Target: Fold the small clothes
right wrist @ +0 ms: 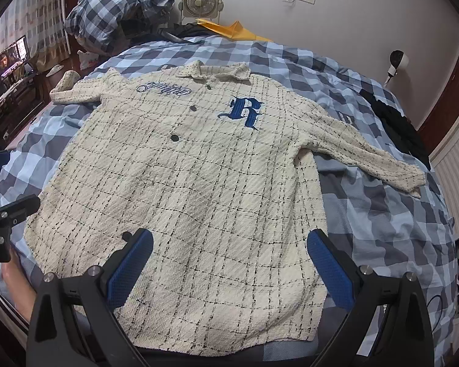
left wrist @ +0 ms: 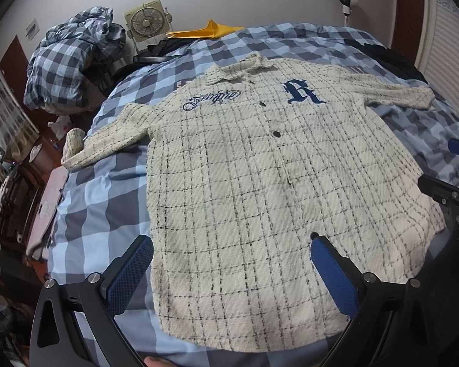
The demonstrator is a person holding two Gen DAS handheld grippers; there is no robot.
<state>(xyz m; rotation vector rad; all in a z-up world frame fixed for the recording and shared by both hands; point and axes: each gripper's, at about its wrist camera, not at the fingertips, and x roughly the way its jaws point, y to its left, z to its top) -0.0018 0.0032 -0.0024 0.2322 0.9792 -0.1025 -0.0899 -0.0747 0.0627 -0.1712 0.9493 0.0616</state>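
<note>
- Shirt (left wrist: 248, 165), cream with black check, blue "R" patch (left wrist: 301, 93) and script embroidery (left wrist: 211, 101), spread face up and buttoned on bed (left wrist: 101, 189) under blue-and-grey check cover; collar toward far wall, hem nearest both cameras.
- Sleeves out to either side: one sleeve (left wrist: 107, 143) reaching bed's edge, cuff apparently hanging over it; other sleeve (right wrist: 367, 156) lying flat across cover.
- Left gripper (left wrist: 231, 278) poised above hem, jaws wide, nothing held; one blue pad (left wrist: 128, 275) over shirt's side edge, other over its middle.
- Right gripper (right wrist: 229, 270) likewise above hem on opposite half, jaws wide and empty.
- Step in hand, by the look of it: start of fold, garment laid out, no crease made yet.
- Next move likely calls for pinching a sleeve or side edge and carrying it across toward button line; thick, nubby weave probably asks for a deep bite to lift without slipping.
- Around: bundled check quilt (left wrist: 73, 61) beside bed, box fan (left wrist: 147, 20) and yellow folded sheet (left wrist: 208, 30) near wall, dark garment (right wrist: 397, 122) on bed's far corner, lit screen (right wrist: 7, 61) at room's side.
- Nothing resting on shirt itself; overhanging cuff possibly a drag when that side gets folded.
</note>
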